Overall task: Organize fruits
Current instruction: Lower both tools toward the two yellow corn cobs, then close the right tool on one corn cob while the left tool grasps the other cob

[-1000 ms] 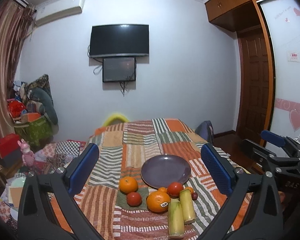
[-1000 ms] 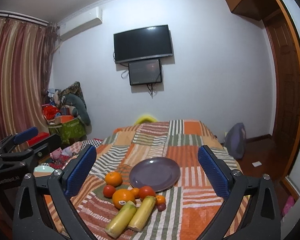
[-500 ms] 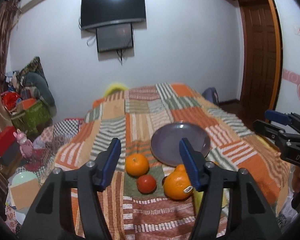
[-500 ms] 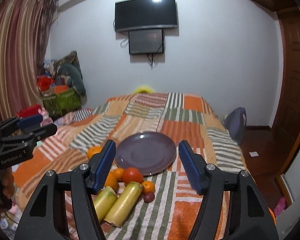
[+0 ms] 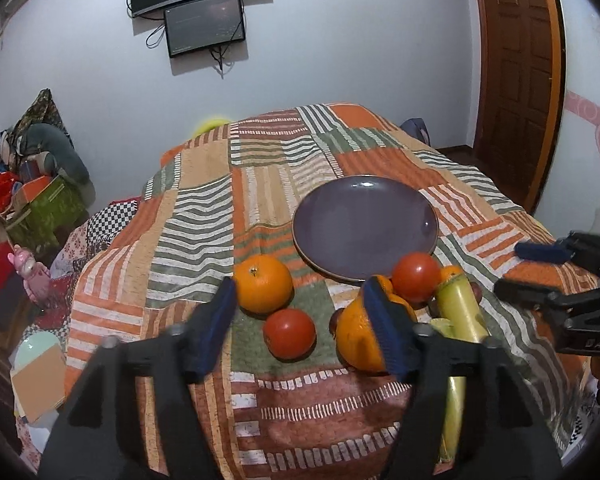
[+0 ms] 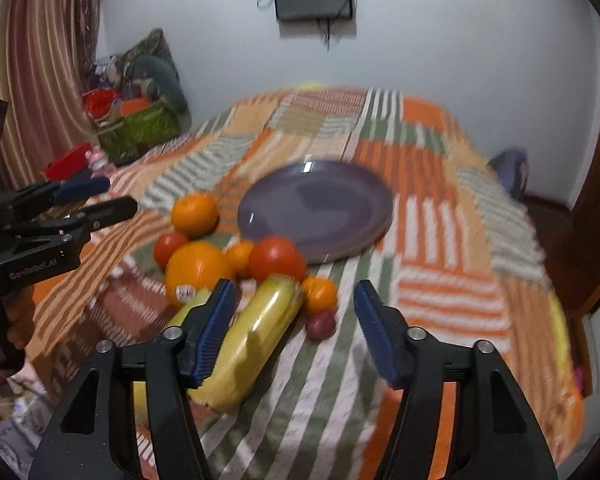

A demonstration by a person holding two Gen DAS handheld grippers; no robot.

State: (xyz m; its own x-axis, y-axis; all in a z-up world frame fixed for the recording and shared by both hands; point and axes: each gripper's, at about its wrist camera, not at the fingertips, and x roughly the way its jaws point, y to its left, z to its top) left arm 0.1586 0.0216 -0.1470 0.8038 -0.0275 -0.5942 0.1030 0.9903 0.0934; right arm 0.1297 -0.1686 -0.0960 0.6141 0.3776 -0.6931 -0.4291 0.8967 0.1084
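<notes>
An empty purple plate lies on a patchwork cloth. In front of it lie an orange, a red tomato, a large stickered orange, a second tomato, small oranges, a small dark fruit and two wrapped corn cobs. My left gripper is open, low over the near tomato. My right gripper is open over the corn's far end.
The cloth-covered table drops off at its edges. Boxes, bags and toys crowd the floor at left. A wooden door stands at right. Screens hang on the far wall.
Both grippers have moved down and forward toward the fruit pile and their jaws have narrowed. The fruit and plate have not moved.
</notes>
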